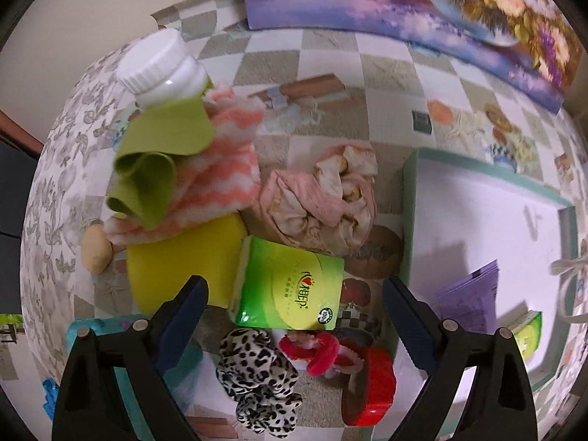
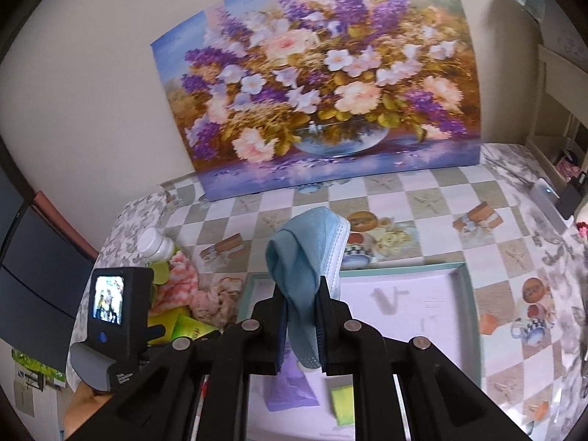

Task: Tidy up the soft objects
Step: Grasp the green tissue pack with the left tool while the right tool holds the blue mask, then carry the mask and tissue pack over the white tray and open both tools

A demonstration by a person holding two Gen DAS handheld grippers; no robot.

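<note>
My right gripper (image 2: 302,296) is shut on a blue face mask (image 2: 308,253), held above the white tray (image 2: 433,294). My left gripper (image 1: 296,294) is open, its jaws either side of a green tissue pack (image 1: 288,286) and above it. Behind the pack lie a yellow sponge (image 1: 183,257), a pink-striped cloth (image 1: 224,169), a green cloth (image 1: 154,169) and a crumpled pink cloth (image 1: 327,198). A leopard-print scrunchie (image 1: 257,375) and a red scrunchie (image 1: 316,349) lie near the fingers.
A white bottle (image 1: 161,70) lies at the back left. A red lid (image 1: 371,386) sits by the tray (image 1: 477,213), which holds a purple pack (image 1: 474,294) and a small green pack (image 1: 529,334). A flower painting (image 2: 316,84) leans on the wall. A potato (image 1: 95,250) lies left.
</note>
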